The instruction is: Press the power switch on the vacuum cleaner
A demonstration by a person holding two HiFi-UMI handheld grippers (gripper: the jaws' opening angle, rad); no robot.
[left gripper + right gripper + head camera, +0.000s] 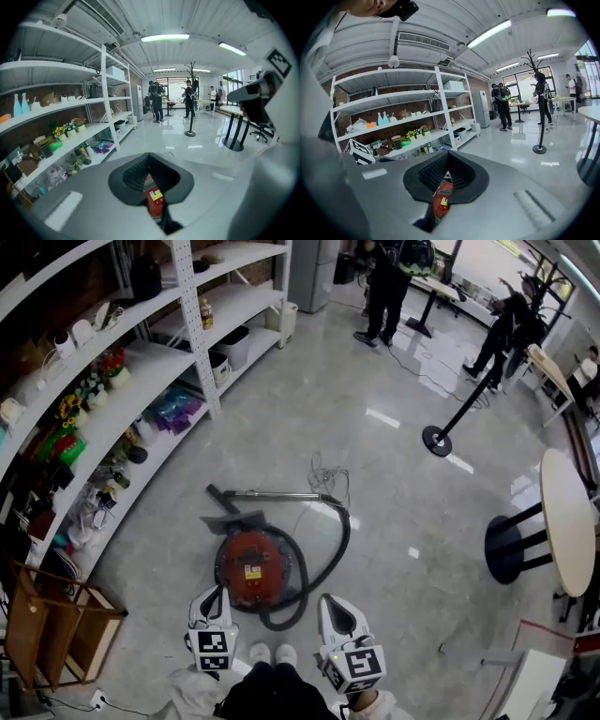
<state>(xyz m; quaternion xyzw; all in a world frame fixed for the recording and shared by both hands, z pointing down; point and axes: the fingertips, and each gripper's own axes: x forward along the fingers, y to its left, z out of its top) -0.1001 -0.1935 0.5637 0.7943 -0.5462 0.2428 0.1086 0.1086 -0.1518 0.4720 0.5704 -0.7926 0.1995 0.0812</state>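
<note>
L tongs (218, 592) & R tongs (326, 600): 2 total, both closed, empty; 1 red vacuum cleaner (251, 573) just ahead.

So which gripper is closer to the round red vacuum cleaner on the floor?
Left, judging by the head view. The left gripper hangs at the left edge of the round red vacuum cleaner; the right gripper sits off its right side, beyond the black hose.

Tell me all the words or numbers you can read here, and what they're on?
Yellow label on the vacuum cleaner: too small to read.
Bottle on the shelf: label too blurred to read.
Cubes on left claw and right claw: square patterns, no words.
</note>
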